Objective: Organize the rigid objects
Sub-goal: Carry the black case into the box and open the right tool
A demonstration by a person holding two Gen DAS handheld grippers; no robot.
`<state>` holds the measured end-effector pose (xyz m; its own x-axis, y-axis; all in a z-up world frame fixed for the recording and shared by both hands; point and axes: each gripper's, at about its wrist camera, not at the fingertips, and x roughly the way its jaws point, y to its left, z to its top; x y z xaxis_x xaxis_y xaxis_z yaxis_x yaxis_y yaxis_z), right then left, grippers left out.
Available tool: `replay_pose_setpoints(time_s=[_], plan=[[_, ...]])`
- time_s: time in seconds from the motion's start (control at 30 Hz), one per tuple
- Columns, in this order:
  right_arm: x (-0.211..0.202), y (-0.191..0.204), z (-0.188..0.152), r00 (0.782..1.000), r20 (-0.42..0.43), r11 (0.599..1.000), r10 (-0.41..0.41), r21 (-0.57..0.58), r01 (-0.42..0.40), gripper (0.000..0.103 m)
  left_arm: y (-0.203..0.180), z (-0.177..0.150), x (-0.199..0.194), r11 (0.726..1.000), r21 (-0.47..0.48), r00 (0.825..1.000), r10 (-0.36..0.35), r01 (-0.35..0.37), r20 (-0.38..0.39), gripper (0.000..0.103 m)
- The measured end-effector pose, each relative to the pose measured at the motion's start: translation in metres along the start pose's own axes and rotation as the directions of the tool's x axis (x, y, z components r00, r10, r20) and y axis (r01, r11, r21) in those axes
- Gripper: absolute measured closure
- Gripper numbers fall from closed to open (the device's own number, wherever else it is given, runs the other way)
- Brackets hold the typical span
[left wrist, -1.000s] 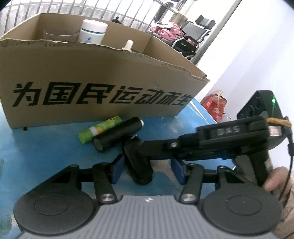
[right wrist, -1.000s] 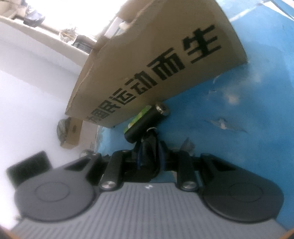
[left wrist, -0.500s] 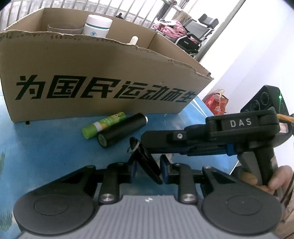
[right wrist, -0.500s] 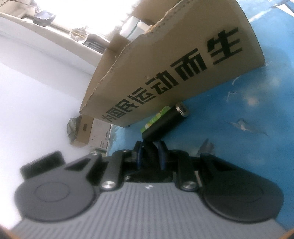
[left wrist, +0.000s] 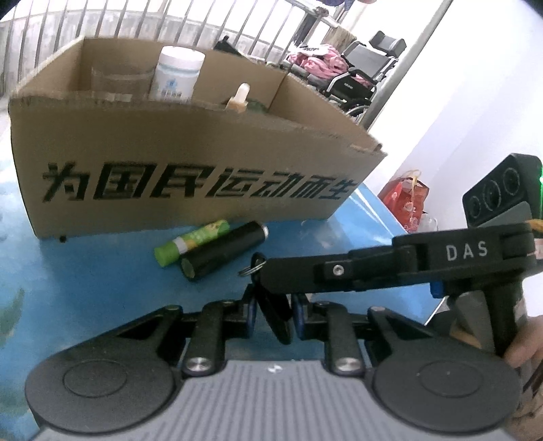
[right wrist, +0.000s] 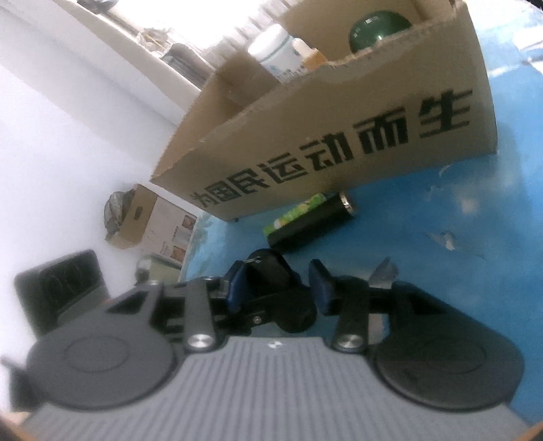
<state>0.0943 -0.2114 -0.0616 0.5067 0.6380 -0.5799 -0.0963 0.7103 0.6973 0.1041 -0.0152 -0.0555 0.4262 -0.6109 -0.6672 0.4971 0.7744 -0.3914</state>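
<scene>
Blue tabletop (left wrist: 85, 271) is used as the work surface, with a barred railing and a wheelchair (left wrist: 359, 78) behind it. An open cardboard box (left wrist: 190, 176) printed with black characters stands on the tabletop as the collection bin; a white jar (left wrist: 176, 76) and a small cream bottle (left wrist: 237, 100) are already stored upright inside, and a green round object (right wrist: 378, 29) is seen in it from the right wrist view. A green tube (left wrist: 191, 242) and a black cylinder (left wrist: 222, 249) lie side by side, touching, just in front of the box wall, not yet stowed. A black key fob (left wrist: 275, 317) with a metal ring is presented between both tools, apparently for a hand-over. The left gripper (left wrist: 273, 317) is closed on the fob's lower part, so that the load is carried there. The right gripper (right wrist: 276, 288) is seen with its fingers spread apart on either side of the fob, so no clamping force is applied from that side. Transfer into the box is judged to be the pending step
</scene>
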Motion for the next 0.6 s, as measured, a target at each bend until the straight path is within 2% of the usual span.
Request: replay_pose_setpoints(time_s=[0.2, 0.4, 0.5, 0.6], plan=[[-0.026, 0.017, 0.002, 0.998, 0.056, 0.999, 0.041, -0.026, -0.040, 0.063, -0.025, 0.015, -0.029, 0.997, 0.062, 0.998, 0.036, -0.040, 0.060, 0.081], [-0.064, 0.044, 0.023, 0.985, 0.152, 0.993, 0.084, -0.098, -0.070, 0.062, -0.053, 0.057, -0.054, 0.984, 0.166, 0.990, 0.039, -0.062, 0.135, 0.081], [-0.079, 0.052, 0.043, 0.975, 0.201, 0.989, 0.092, -0.129, -0.067, 0.062, -0.059, 0.085, -0.050, 0.979, 0.198, 0.990, 0.022, -0.049, 0.138, 0.081], [-0.086, 0.051, 0.067, 0.971, 0.229, 0.990, 0.070, -0.134, -0.040, 0.062, -0.057, 0.113, -0.032, 0.983, 0.184, 0.995, -0.007, -0.012, 0.103, 0.081]])
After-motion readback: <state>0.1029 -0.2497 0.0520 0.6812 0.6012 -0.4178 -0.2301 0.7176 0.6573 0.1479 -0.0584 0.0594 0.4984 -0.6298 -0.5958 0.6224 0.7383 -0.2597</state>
